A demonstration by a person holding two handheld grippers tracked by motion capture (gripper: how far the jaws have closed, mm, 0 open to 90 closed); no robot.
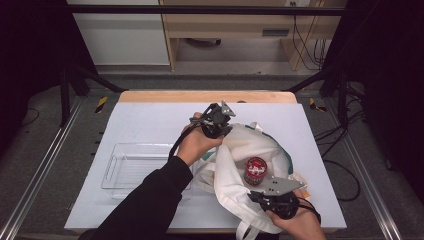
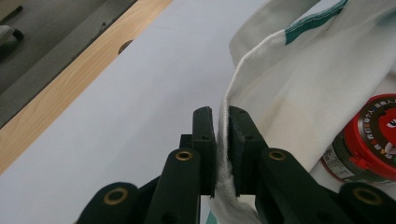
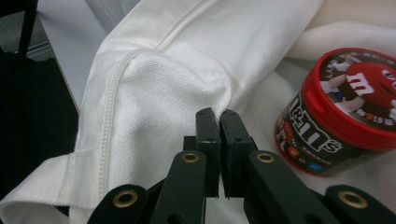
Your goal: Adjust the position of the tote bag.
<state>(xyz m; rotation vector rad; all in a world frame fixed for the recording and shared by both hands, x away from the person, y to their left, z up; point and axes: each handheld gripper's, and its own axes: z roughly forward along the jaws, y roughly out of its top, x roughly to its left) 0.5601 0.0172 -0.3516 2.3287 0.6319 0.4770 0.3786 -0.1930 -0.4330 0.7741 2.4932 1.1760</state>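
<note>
Cloth bag [image 1: 240,165], white with a green trim, lies on the right half of the table [image 1: 150,120], reaching down to the near edge. The left gripper [image 1: 218,121] sits at the far side of the bag, near the middle of the table, and its jaws are pinched tight on the bag's white rim [image 2: 223,140]. The right gripper [image 1: 272,200] sits by the near edge, toward the right corner, and its jaws are almost closed, squeezing a fold of the bag [image 3: 187,79]. The two grippers hold the mouth of the bag apart. Inside stands a round candy tub [image 1: 255,170] with a red lid. A clear plastic tray [image 1: 130,167] sits on the left part of the table, just beside the bag.
</note>
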